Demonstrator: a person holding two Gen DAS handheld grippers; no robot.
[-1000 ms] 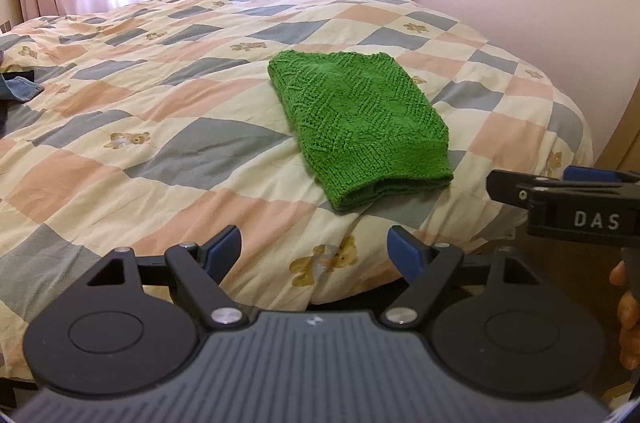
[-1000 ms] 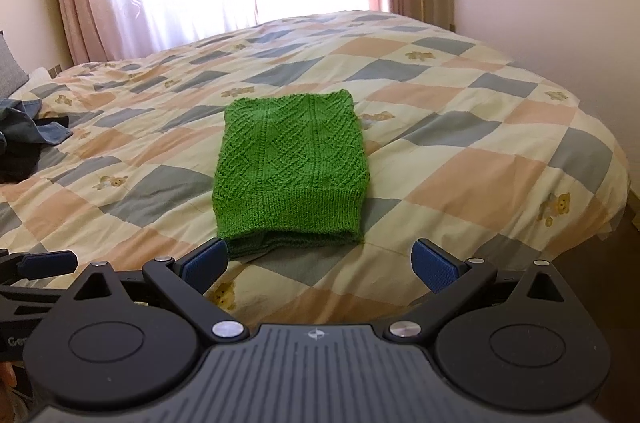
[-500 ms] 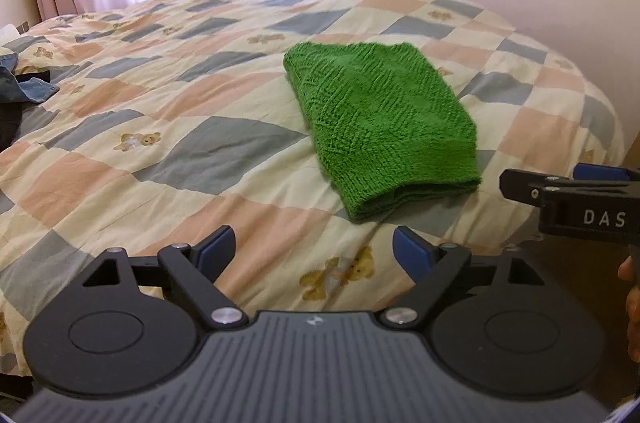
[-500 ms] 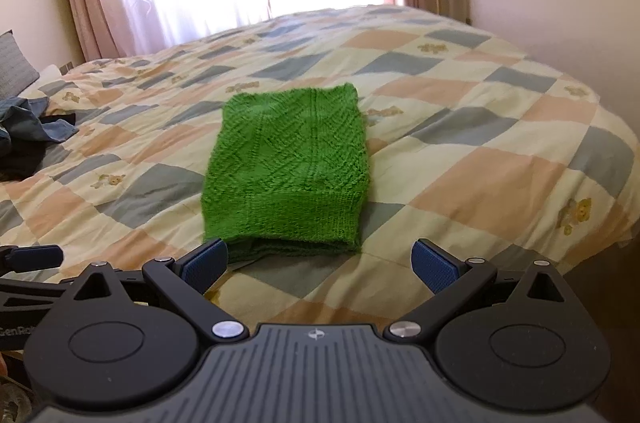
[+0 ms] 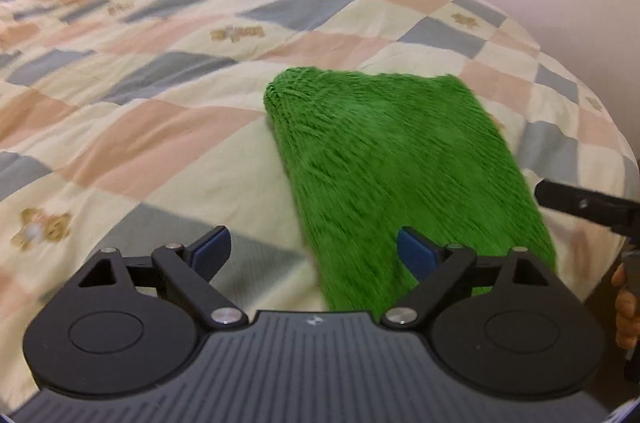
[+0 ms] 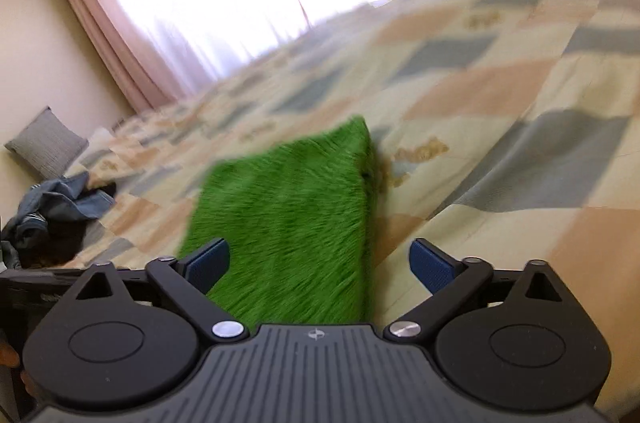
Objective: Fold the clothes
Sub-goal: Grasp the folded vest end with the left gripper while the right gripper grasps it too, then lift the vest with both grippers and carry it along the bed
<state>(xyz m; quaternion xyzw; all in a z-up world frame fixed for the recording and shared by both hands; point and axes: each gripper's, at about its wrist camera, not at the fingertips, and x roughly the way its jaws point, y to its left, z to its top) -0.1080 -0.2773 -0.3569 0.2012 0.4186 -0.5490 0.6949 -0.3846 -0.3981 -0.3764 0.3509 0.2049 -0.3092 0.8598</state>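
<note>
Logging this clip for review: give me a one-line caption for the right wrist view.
Open right gripper over a folded green knit sweater on a patchwork quilt, motion-blurred, crumpled denim clothes at the left.

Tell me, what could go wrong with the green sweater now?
The sweater lies near the bed edge, so a push might slide it off. Both pictures are blurred, so the grippers seem to be moving fast; the open left gripper and right gripper could pinch only the top layer, or catch the quilt as well, and undo the fold.

Grey pillow (image 6: 46,142), pink curtains (image 6: 116,63)
</note>
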